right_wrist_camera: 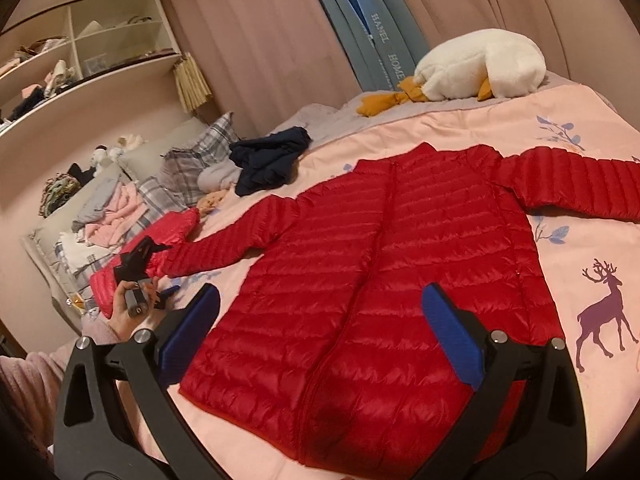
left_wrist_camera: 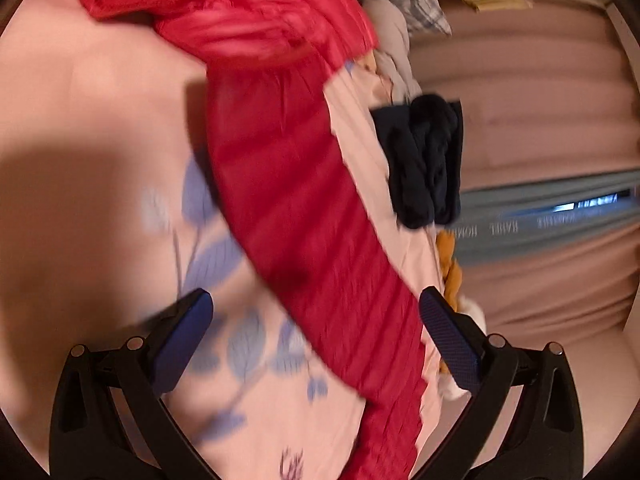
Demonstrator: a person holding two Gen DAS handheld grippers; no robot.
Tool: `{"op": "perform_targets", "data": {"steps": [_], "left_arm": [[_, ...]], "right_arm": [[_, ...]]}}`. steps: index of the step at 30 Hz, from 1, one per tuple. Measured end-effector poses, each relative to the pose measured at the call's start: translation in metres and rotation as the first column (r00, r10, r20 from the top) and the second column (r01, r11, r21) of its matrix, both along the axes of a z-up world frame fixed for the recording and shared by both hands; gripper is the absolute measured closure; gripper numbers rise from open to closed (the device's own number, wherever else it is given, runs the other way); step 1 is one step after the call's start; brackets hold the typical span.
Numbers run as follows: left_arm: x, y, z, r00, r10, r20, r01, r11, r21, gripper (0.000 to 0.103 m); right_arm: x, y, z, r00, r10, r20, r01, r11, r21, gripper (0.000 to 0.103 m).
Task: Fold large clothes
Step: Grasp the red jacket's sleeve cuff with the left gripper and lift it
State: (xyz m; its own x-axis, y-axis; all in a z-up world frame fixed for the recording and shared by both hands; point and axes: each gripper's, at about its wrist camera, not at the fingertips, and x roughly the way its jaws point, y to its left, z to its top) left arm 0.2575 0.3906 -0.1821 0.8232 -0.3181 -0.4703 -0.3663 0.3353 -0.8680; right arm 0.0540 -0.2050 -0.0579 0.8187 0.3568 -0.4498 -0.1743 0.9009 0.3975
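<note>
A red quilted puffer jacket (right_wrist_camera: 400, 240) lies flat, front up, on the pink bedspread (right_wrist_camera: 580, 152), both sleeves spread outward. My right gripper (right_wrist_camera: 322, 296) hangs open over the jacket's lower body, near the hem. In the blurred left wrist view, the jacket's left sleeve (left_wrist_camera: 288, 200) runs diagonally between the fingers of my left gripper (left_wrist_camera: 316, 300), which is open. From the right wrist view, a hand (right_wrist_camera: 124, 316) holds that gripper at the sleeve's cuff end (right_wrist_camera: 176, 260).
A second, lighter red puffer garment (right_wrist_camera: 176, 224) is bunched by the cuff. A crumpled navy garment (right_wrist_camera: 268, 160) lies beyond it, with plaid pillows (right_wrist_camera: 192, 156) and a clothes pile (right_wrist_camera: 112, 216) at the headboard. A white plush duck (right_wrist_camera: 480, 64) sits at the far edge.
</note>
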Motion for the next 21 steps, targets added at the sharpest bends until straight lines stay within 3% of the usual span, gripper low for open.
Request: {"op": "perform_targets", "data": {"steps": [3, 10, 12, 14, 16, 18, 21], "left_arm": [[0.015, 0.005, 0.007, 0.999, 0.039, 0.03, -0.04, 0.999, 0.026, 0.001], [0.039, 0.016, 0.01, 0.994, 0.11, 0.01, -0.11, 0.985, 0.132, 0.003], [0.044, 0.014, 0.012, 0.992, 0.129, -0.008, -0.126, 0.975, 0.181, 0.017], [0.046, 0.017, 0.006, 0.991, 0.128, -0.043, -0.118, 0.975, 0.189, 0.059], [0.047, 0.019, -0.003, 0.988, 0.131, -0.08, -0.115, 0.977, 0.181, 0.08], [0.044, 0.02, -0.004, 0.987, 0.135, -0.089, -0.114, 0.971, 0.209, 0.088], [0.043, 0.007, 0.013, 0.985, 0.12, -0.127, -0.068, 0.933, 0.353, 0.096]], "right_arm": [[0.009, 0.0, -0.008, 1.0, -0.01, -0.029, 0.01, 1.0, -0.01, 0.002], [0.027, 0.007, -0.021, 0.998, -0.019, -0.064, 0.015, 0.998, -0.066, 0.002], [0.029, 0.01, -0.022, 0.998, -0.021, -0.064, 0.016, 0.996, -0.086, 0.002], [0.03, 0.013, -0.022, 0.998, -0.02, -0.06, 0.013, 0.995, -0.101, 0.002], [0.03, 0.016, -0.023, 0.998, -0.017, -0.057, 0.011, 0.994, -0.112, 0.002], [0.03, 0.017, -0.025, 0.998, -0.016, -0.065, 0.008, 0.992, -0.128, 0.002], [0.027, 0.018, -0.03, 0.997, -0.02, -0.076, 0.009, 0.99, -0.141, 0.002]]}}
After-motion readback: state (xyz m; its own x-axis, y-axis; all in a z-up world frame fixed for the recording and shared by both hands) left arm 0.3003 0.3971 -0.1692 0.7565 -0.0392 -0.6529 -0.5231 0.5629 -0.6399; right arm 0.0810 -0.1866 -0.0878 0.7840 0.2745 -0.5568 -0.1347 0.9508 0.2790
